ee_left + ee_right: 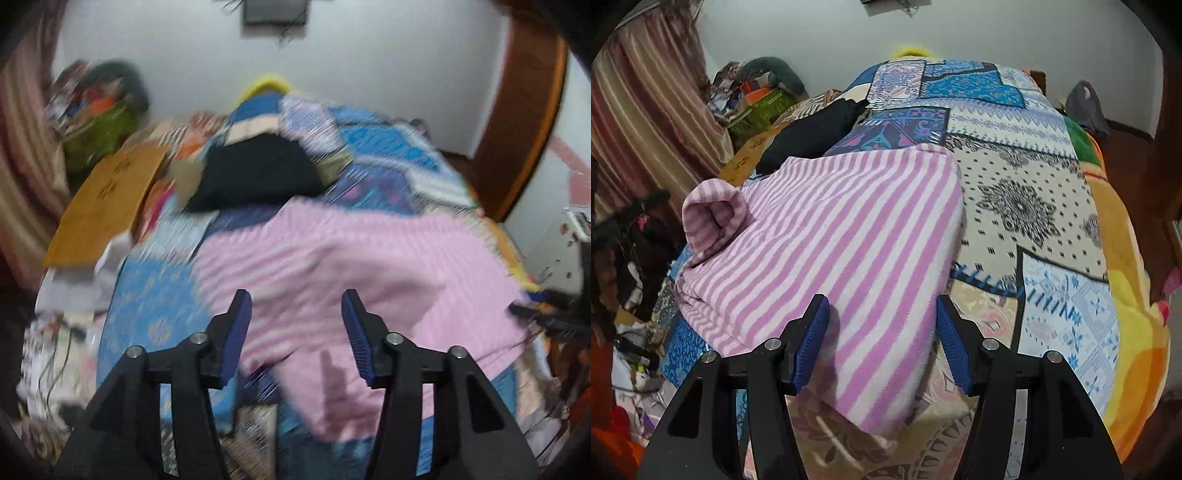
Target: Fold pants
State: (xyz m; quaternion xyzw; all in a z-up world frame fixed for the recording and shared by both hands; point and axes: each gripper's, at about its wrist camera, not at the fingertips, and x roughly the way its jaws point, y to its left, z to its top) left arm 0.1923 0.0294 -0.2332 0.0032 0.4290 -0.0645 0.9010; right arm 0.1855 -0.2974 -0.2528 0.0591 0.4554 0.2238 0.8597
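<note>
While the pink striped pants [827,236] lie spread on the patchwork bedspread [1027,206] of the bed, we see both tools poised low over them. The right hand-held gripper [882,336] points forward and slightly down along the cloth, its jaws standing wide apart with nothing between the blue pads [812,343]; the near corner of the pants lies below the gap, reaching toward 6 o'clock in the right wrist view. In that view the garment stretches from the centre out to 10 o'clock, where a rolled-up end [713,214] stands raised off the bed. A black garment [809,136] lies beyond it at about 11 o'clock, and a striped curtain [646,107] hangs at 9 to 10 o'clock.

The left hand-held gripper [295,332] is likewise spread open, empty, aimed forward over the pants [351,266], which fill the middle of its blurred view and run toward 3 o'clock. We cannot tell whether its pads [236,332] touch the fabric. A brown cardboard sheet [107,206] lies at 9 to 10 o'clock beside the bed, and the black garment [258,173] sits near 12 o'clock.
</note>
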